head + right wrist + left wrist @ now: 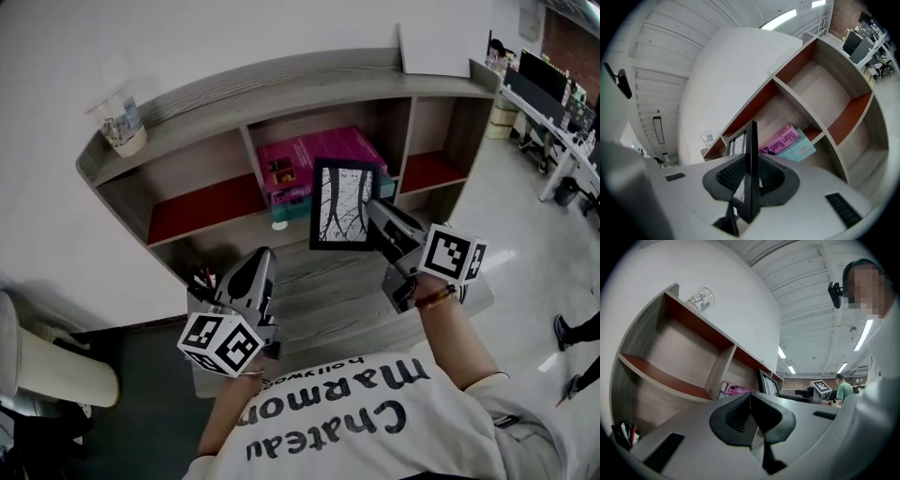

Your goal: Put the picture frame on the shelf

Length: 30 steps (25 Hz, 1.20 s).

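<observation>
A black picture frame (pixel 342 205) with a white branching print is held upright in front of the grey shelf unit (pixel 281 80), just before its middle compartment. My right gripper (pixel 375 217) is shut on the frame's right edge; in the right gripper view the frame's edge (pixel 751 173) runs between the pads. My left gripper (pixel 255 272) hangs lower left over the desk surface, shut with nothing between its pads (pixel 750 416). The frame (pixel 768 384) appears far off in the left gripper view.
Pink and teal books (pixel 314 164) lie in the middle compartment behind the frame. A plastic cup (pixel 120 120) stands on the shelf top at left and a white sheet (pixel 433 49) at right. Pens (pixel 202 279) sit at the desk's left.
</observation>
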Motion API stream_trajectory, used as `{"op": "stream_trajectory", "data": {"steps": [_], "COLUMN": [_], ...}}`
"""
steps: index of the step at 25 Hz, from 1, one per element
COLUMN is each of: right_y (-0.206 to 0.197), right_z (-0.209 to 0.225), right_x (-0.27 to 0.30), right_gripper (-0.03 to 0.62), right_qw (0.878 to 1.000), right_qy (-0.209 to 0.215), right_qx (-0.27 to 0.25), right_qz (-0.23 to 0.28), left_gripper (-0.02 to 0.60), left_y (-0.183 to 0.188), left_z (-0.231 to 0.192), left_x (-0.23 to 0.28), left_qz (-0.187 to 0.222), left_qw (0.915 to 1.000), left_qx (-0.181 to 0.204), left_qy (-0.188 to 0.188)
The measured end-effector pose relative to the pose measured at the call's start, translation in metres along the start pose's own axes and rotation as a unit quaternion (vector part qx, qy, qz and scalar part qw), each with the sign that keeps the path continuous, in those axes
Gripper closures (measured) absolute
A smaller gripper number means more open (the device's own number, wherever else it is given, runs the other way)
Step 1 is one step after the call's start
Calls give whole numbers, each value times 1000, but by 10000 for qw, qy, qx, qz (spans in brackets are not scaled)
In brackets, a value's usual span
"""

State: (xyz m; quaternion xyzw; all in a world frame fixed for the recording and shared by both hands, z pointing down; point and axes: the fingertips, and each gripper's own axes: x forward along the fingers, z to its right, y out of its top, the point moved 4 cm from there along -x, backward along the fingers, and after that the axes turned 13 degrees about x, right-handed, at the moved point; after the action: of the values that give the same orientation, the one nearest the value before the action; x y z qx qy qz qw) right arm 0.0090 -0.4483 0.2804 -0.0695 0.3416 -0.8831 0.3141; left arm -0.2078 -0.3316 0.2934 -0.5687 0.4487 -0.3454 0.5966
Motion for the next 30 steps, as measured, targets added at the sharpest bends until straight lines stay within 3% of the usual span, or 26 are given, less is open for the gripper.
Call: {"op": "stream_trajectory", "data": {"steps": [9, 16, 30], "right_y": [40, 67, 87], "right_z": [8, 21, 19], "right_x": [32, 48, 75], "right_gripper": [507, 507, 502], "right_qw": [9992, 9975, 9944], "right_qy": [87, -123, -353], "right_qx": [-220, -474, -972], "right_qz": [309, 501, 212], "left_gripper": [564, 563, 563], "left_y": [-15, -16, -20], "left_z": [-26, -35, -48], "left_x": [-4, 0, 9], "left_qz": [-102, -95, -135], "left_qw": [9990, 9979, 9964], "left_qx": [-85, -28, -78], "left_qy": [425, 636, 837]}}
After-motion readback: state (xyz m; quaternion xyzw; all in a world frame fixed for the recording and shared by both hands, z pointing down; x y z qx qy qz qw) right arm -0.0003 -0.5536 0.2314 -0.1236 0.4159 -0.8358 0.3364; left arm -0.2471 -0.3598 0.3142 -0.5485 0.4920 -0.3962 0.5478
